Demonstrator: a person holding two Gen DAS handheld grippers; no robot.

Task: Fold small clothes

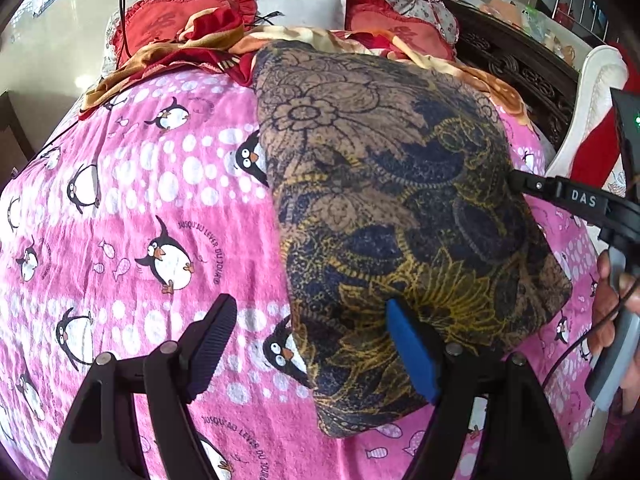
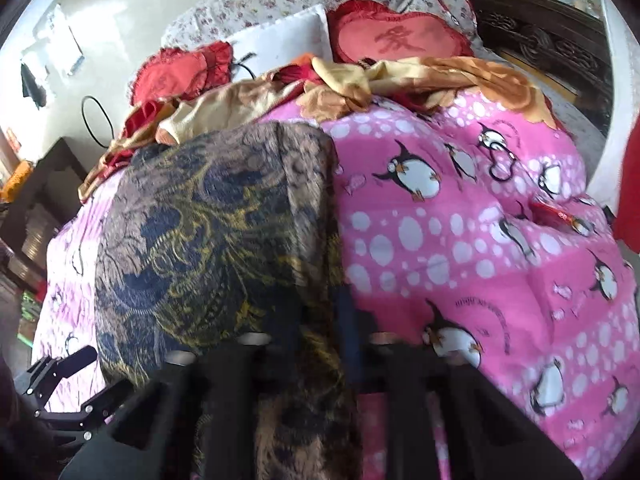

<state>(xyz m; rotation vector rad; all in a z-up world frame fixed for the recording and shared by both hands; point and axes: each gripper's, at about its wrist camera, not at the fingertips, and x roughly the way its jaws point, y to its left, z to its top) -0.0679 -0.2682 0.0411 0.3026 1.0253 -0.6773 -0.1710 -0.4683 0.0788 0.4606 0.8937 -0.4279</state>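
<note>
A pink penguin blanket (image 1: 132, 208) is covering the bed, and everything else is lying on it or around it. Past its far edge, an orange-and-red throw (image 1: 192, 48), red pillows (image 2: 396, 40) and a white pillow (image 1: 304, 6) are piling up, partly hiding one another. On the blanket's middle the task's thing, a brown, navy and yellow patterned cloth (image 1: 392, 200), is lying folded into a rough rectangle; its near edge is running out of sight under the grippers in the right wrist view. To the cloth's left the blanket is lying bare and open. The left gripper (image 1: 308, 340) is hovering with jaws wide, the blue pad over the cloth's near left part, the black finger over bare blanket; whether the pad touches is unclear. The right gripper (image 2: 316, 312), blurred, is pinched narrow on the cloth's right edge; a hand (image 1: 612, 312) is holding its handle at the frame's cut-off edge.
</note>
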